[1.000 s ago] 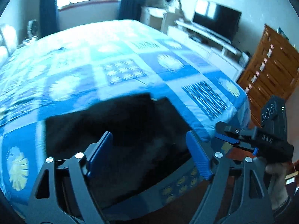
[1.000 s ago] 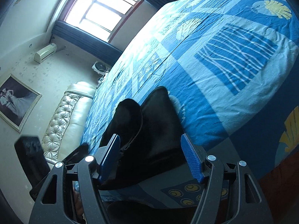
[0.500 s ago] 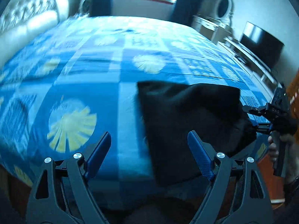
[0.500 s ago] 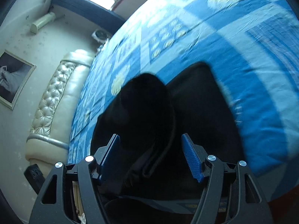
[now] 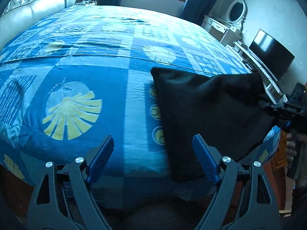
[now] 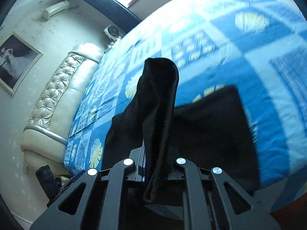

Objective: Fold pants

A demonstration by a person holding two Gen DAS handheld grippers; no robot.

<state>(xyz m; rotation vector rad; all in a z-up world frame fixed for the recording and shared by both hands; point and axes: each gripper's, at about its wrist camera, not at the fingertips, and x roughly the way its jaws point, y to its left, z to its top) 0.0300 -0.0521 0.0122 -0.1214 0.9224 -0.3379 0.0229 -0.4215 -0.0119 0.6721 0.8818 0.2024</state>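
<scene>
Black pants (image 5: 209,115) are lying near the foot corner of a bed covered in a blue patchwork bedspread (image 5: 80,61) with pale yellow leaf prints. In the left wrist view the garment is showing as a dark slab of cloth, its far end resting flat on the cover while its near right part is being lifted off the bed.

The right gripper (image 6: 155,164) is clamping tight on a fold of the pants (image 6: 159,103); the cloth is standing up out of the closed jaws in a tall rounded hump (the rest is draping down onto the bed to the right). From the left wrist view, this same gripper (image 5: 268,105) is appearing at the far right edge, pinching the raised corner, with the person's hand (image 5: 292,147) wrapped around its handle below.

The left gripper (image 5: 151,163) is hanging wide open above the bed's near edge, holding nothing. Its right blue finger (image 5: 205,159) is sitting just in front of the pants' near edge.

A padded cream headboard (image 6: 55,99) is standing at the far end of the bed.
</scene>
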